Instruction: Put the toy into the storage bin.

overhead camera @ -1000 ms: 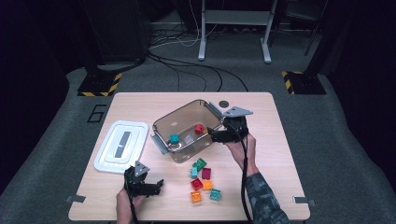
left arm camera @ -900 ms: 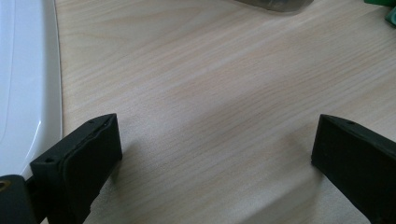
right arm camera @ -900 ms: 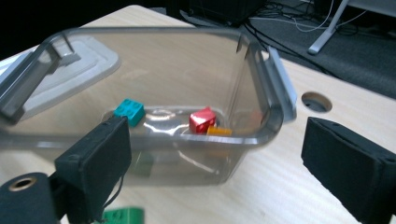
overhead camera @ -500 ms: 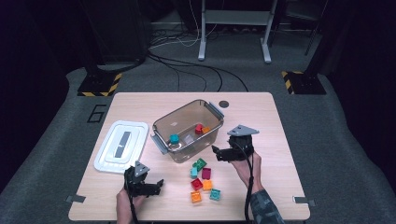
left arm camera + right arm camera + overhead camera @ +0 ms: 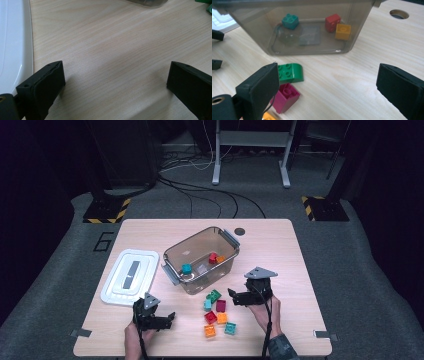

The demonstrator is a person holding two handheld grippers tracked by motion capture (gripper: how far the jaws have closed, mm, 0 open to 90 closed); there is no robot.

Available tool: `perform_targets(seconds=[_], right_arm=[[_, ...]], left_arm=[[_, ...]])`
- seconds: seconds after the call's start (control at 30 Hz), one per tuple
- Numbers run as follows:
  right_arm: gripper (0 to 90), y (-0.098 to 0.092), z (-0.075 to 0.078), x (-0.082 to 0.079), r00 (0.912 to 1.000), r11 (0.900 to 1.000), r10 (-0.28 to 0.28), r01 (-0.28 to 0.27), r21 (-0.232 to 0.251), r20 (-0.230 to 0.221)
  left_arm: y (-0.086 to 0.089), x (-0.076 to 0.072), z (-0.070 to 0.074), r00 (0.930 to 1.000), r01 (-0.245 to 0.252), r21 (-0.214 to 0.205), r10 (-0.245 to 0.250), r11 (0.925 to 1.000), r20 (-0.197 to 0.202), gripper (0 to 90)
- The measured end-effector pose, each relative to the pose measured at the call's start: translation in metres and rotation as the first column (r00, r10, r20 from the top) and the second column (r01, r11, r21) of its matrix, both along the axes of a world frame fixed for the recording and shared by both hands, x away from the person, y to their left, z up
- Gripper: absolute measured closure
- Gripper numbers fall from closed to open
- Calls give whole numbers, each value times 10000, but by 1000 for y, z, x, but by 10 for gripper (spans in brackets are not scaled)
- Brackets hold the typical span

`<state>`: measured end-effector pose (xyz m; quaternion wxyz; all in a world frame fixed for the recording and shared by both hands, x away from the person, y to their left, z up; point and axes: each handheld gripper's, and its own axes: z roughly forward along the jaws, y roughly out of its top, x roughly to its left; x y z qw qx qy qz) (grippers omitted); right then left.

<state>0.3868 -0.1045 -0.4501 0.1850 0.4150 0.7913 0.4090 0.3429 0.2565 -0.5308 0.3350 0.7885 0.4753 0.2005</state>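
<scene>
Right gripper [image 5: 231, 295] low over table [image 5: 280, 250], right of the loose bricks, pointing left toward them. Jaws spread wide, having just been opening, nothing between the pads; bare wood in the gap in right gripper view. Green brick [image 5: 290, 72] just ahead of one jaw, not touched. Magenta brick [image 5: 285, 97] right beside that same jaw, on its near side; contact cannot be judged.

Left gripper [image 5: 170, 317] near the front left edge of table, pointing right. Jaws spread, plain tabletop between them in left gripper view. White lid [image 5: 130, 276] flat on table, just to the far left of it, apart from the bin.

Clear bin [image 5: 200, 257] mid-table, open, angled, far of the brick cluster. Inside: teal brick [image 5: 186, 268] toward the left end, red brick [image 5: 213, 257] and orange brick [image 5: 220, 259] side by side toward the right end. Same three seen through the bin wall in right gripper view.

Loose cluster on table near of the bin, between the two grippers, closer to the right one: green and magenta as above, plus further small bricks nearer the front edge in red, orange and teal. Dark round hole [image 5: 240, 231] in table far right of the bin.
</scene>
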Motion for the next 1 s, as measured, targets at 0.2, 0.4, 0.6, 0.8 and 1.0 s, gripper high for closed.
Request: perform_targets(seconds=[0.2,0.4,0.6,0.8,1.0], right_arm=[[37,1,-10,-10,9997,9999,120,-121,-66,-206],[41,5,-20,-16,9986,9997,215,-221,-128,-485],[53,20,-29,-12,9965,9978,494,-523,-413,-679],[79,41,-37,-5,9942,9949,552,-626,-788,-928],[119,58,-45,-2,9929,9944,339,-449,-955,-1138]], left_arm=[[0,0,0,10000,-2,-2,2,10000,2,13],[0,0,0,10000,-3,-4,3,10000,0,12],[0,0,0,10000,-2,-2,2,10000,-2,12],[0,0,0,10000,-13,3,13,10000,3,12],[0,0,0,10000,0,6,0,10000,3,12]])
